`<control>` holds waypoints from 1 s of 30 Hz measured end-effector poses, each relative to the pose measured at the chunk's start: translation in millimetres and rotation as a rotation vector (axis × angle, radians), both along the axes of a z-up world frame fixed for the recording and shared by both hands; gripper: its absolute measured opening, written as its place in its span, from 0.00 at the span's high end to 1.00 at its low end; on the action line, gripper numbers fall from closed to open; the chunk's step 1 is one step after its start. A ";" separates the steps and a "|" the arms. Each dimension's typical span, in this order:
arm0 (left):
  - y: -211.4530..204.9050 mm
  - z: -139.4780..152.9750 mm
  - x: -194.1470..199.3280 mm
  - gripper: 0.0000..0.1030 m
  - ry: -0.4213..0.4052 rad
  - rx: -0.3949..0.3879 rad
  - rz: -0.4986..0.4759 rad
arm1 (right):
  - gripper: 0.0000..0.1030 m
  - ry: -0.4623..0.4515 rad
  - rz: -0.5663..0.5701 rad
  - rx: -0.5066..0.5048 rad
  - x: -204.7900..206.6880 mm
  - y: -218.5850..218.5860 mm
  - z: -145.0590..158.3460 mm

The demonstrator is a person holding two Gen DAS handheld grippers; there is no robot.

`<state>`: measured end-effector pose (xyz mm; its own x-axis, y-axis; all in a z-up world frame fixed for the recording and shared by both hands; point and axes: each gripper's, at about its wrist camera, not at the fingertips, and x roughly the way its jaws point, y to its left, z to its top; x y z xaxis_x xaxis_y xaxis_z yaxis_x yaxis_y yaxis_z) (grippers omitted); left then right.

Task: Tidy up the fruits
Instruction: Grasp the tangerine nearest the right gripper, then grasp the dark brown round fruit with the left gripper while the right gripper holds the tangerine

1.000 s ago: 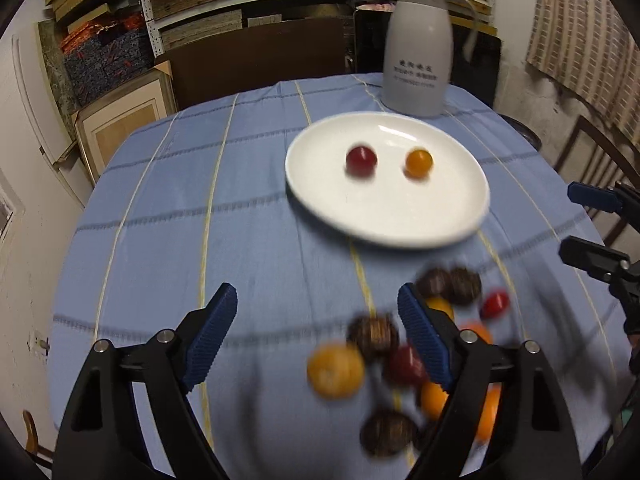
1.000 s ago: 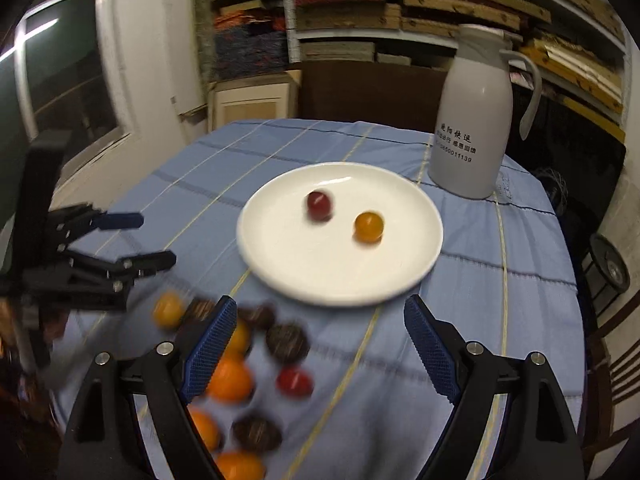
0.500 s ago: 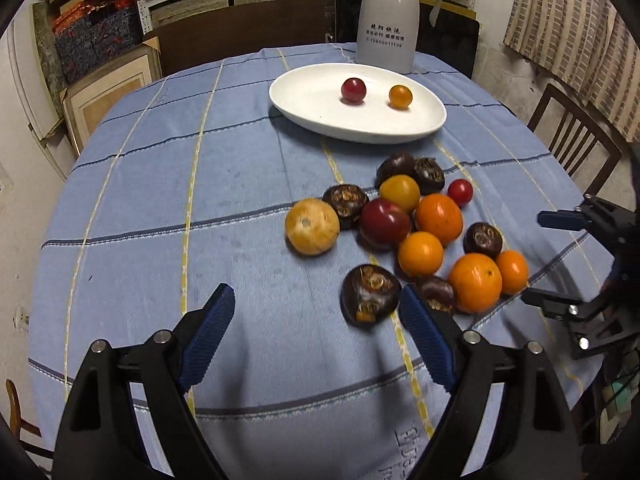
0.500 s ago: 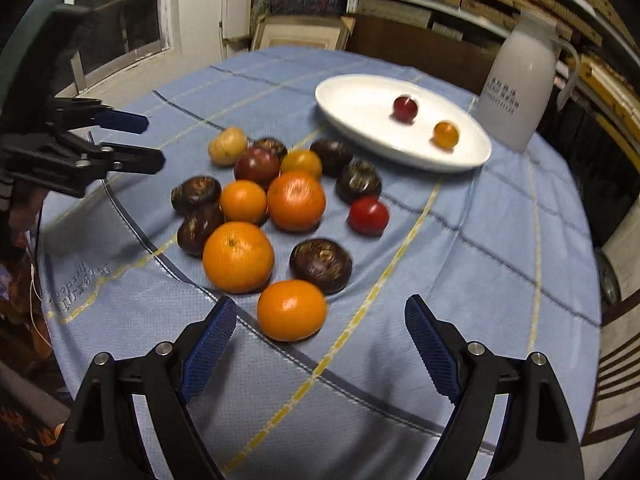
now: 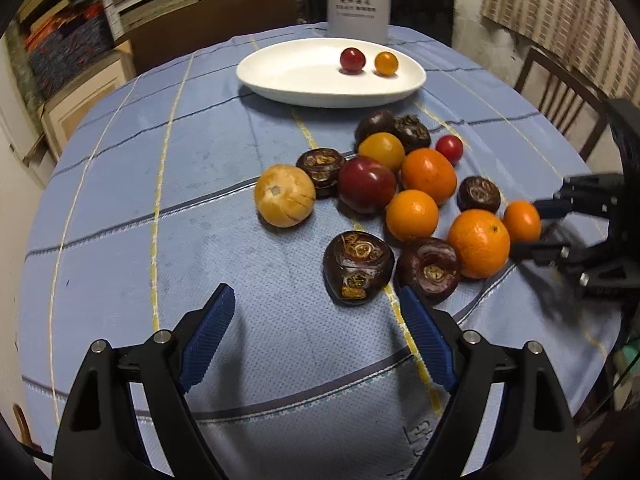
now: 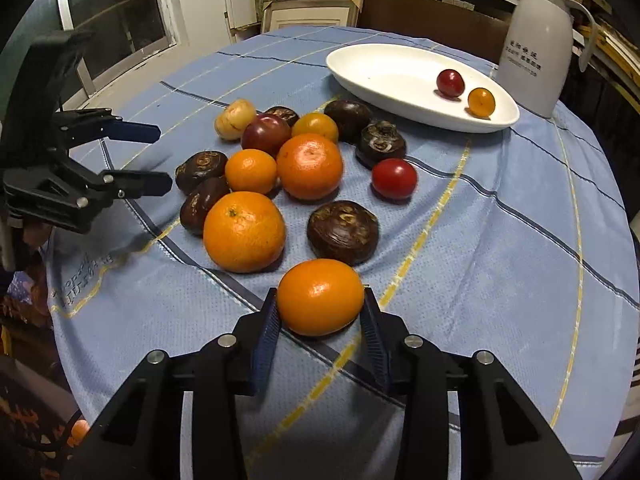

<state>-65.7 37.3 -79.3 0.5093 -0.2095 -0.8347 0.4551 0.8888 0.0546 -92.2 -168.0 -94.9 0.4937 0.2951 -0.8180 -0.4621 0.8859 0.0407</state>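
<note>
A pile of oranges, dark round fruits and small tomatoes lies on the blue tablecloth (image 5: 180, 184). A white plate (image 5: 304, 80) at the far side holds a red tomato (image 5: 352, 60) and a yellow tomato (image 5: 386, 63). My right gripper (image 6: 320, 300) is shut on the nearest small orange (image 6: 320, 296), which rests on the cloth. It also shows in the left wrist view (image 5: 520, 220). My left gripper (image 5: 316, 312) is open and empty, just short of a dark fruit (image 5: 358, 266).
A white thermos jug (image 6: 536, 40) stands behind the plate. A wooden chair (image 5: 560, 96) is at the table's right. Shelves and boxes line the back wall. The table edge is close below both grippers.
Both grippers moved closer to the fruit pile and lower. My right gripper closed around the nearest small orange. My left gripper stayed open.
</note>
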 end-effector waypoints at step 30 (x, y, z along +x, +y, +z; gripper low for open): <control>-33.2 -5.9 7.5 0.60 0.018 0.009 -0.056 | 0.60 0.010 -0.076 0.068 3.9 -20.1 1.1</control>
<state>-58.2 4.1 -85.3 0.4821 -0.2293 -0.8456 0.5049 0.8615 0.0543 -88.3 -188.1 -93.8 0.5087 0.3122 -0.8023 -0.3926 0.9135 0.1066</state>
